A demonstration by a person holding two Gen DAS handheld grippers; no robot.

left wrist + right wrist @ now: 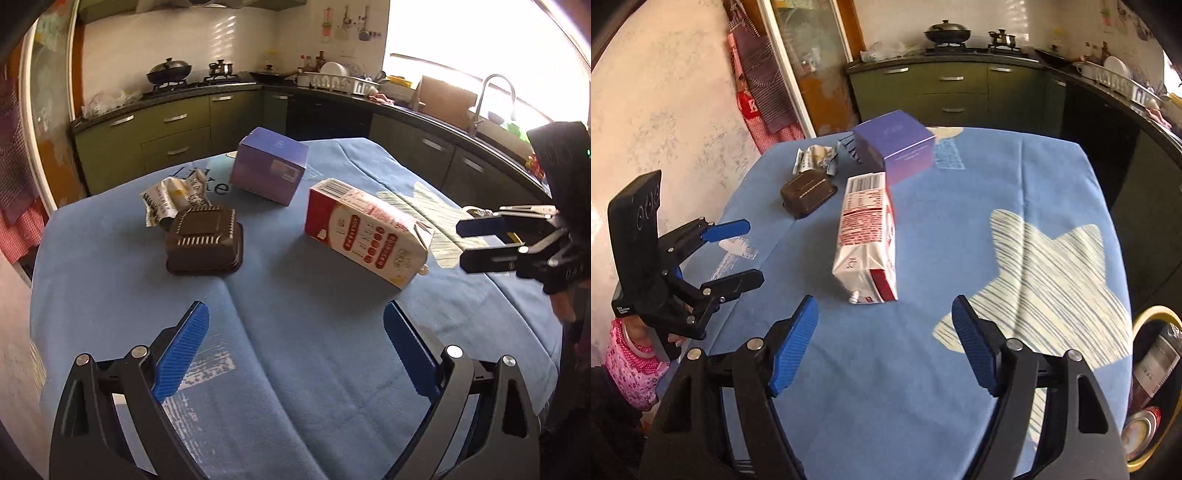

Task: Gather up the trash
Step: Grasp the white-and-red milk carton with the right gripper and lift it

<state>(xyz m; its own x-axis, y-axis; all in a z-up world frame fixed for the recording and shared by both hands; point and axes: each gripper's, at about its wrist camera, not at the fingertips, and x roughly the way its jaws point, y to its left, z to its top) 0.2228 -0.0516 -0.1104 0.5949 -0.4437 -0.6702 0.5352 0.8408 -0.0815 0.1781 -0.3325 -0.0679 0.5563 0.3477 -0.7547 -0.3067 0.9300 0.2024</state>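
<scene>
A red-and-white milk carton (365, 230) lies on its side on the blue cloth-covered table (295, 369); it also shows in the right wrist view (866, 243). A purple box (269, 166) (895, 147), an upside-down dark plastic tray (205, 240) (809, 192) and a crumpled wrapper (173, 197) (814, 158) lie further back. My left gripper (295, 325) (750, 251) is open and empty, hovering above the near cloth. My right gripper (884, 317) (461, 242) is open and empty, just short of the carton's spout end.
A bin with a yellow rim (1156, 387) holding cans stands at the table's right side. Kitchen counters (221, 92) with a stove and sink (491, 96) run behind the table. A door with hanging cloth (757, 74) is at the left.
</scene>
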